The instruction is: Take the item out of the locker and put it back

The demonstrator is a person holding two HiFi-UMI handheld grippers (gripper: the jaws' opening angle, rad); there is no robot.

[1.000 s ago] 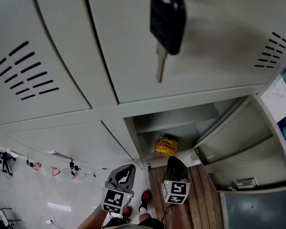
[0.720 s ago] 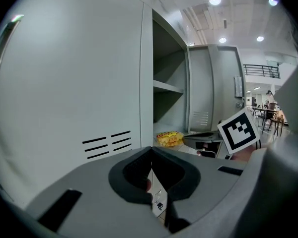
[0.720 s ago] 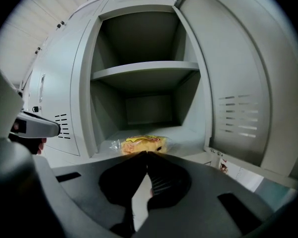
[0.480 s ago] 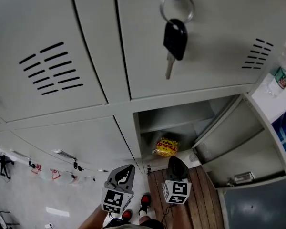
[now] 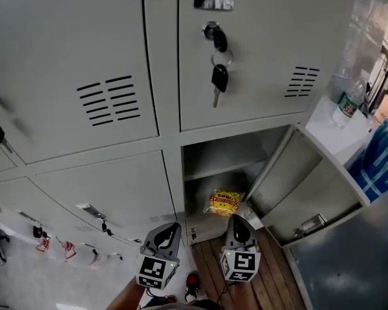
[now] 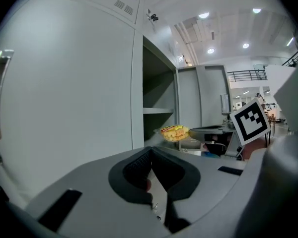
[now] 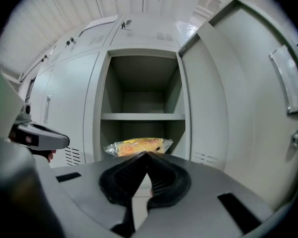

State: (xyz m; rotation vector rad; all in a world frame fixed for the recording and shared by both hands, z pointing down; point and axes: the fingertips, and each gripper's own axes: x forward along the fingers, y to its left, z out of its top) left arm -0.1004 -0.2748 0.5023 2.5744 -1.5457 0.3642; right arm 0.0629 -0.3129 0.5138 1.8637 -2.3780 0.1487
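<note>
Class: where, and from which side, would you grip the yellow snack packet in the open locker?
Probably its near long edge, coming level from the front through the open doorway. The snack packet lies flat across the locker floor close to the front, with a shelf above, so a top approach is blocked.

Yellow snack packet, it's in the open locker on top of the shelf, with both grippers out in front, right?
Not quite. The yellow snack packet is below the shelf, in the lower part of the open locker, not on top of it, as the right gripper view shows. The left gripper and right gripper are indeed out in front.
</note>
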